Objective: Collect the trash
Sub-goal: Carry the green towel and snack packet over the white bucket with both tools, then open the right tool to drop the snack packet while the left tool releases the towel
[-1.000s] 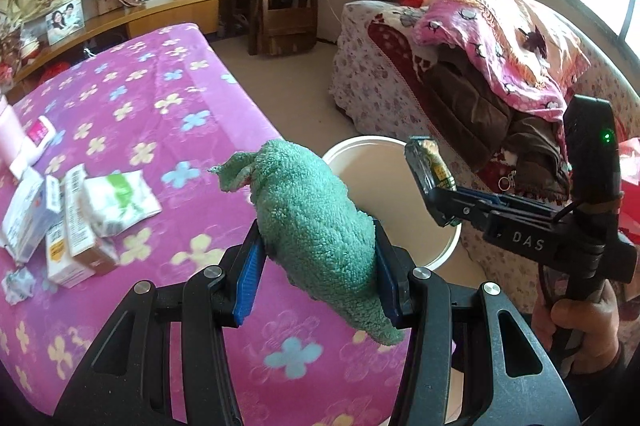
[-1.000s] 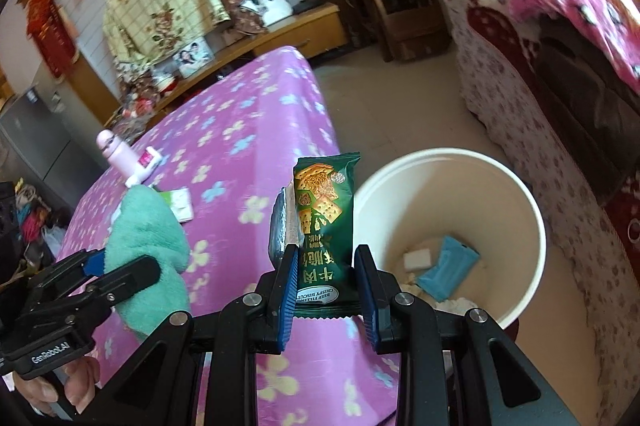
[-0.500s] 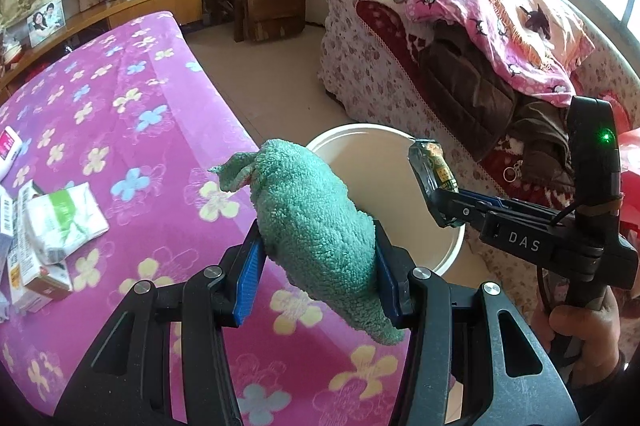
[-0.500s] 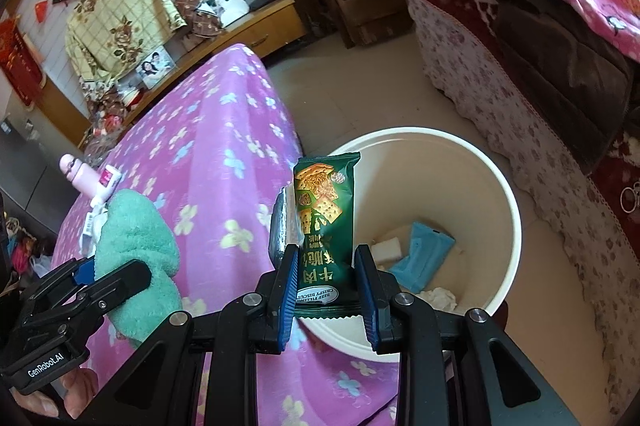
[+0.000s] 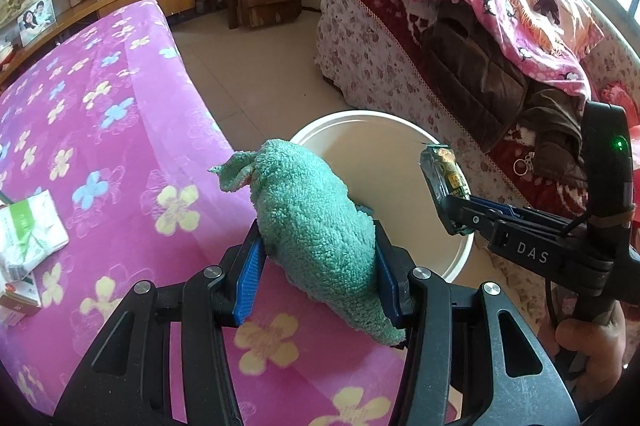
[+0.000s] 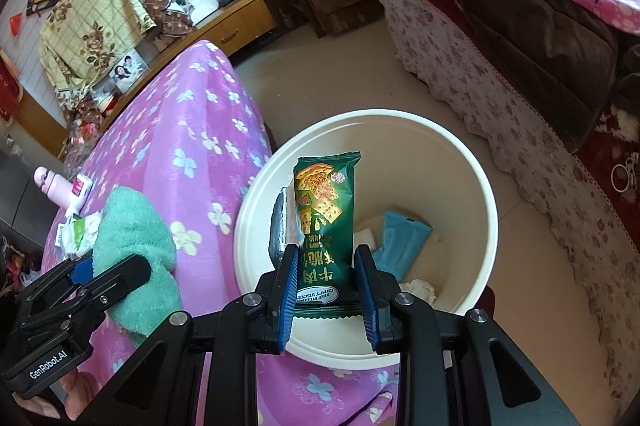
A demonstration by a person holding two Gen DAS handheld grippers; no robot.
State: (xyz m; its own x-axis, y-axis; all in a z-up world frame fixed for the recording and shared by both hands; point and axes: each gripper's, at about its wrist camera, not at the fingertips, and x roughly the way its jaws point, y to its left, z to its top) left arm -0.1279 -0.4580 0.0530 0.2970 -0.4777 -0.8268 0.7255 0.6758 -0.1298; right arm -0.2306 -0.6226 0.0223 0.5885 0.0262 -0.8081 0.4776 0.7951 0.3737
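Green foil, printed with square crackers, makes up the long biscuit wrapper (image 6: 325,222) that stands upright between the blue pads of the right gripper (image 6: 326,290), which is clamped on its lower end; its long axis runs straight up and away along the fingers. In the right wrist view the wrapper hangs directly over the mouth of a round cream plastic bucket (image 6: 490,210) standing on the pale floor, so the coming move looks to turn on a simple drop: the bucket lies below and just beyond the fingertips, and letting go should send the wrapper in. A silvery flap of packaging (image 6: 279,226) sticks up at the wrapper's left side. Inside the bucket lie a flat light-blue packet (image 6: 402,240), a small white square piece (image 6: 366,238) and a crumpled white tissue (image 6: 420,288). The left gripper (image 5: 316,262) is closed on a fluffy teal towel bundle (image 5: 316,222), held over the near edge of a table covered in a pink cloth with a flower print (image 5: 120,98), just left of the bucket (image 5: 456,262); the right gripper is the nearer one to the opening. Farther left on the cloth lie white and green paper packets (image 5: 28,230) and, in the right wrist view, a pink bottle (image 6: 54,188). To the right of the bucket stands a sofa with a floral cover (image 5: 380,66), heaped with brown clothing and a pink blanket (image 5: 512,6).
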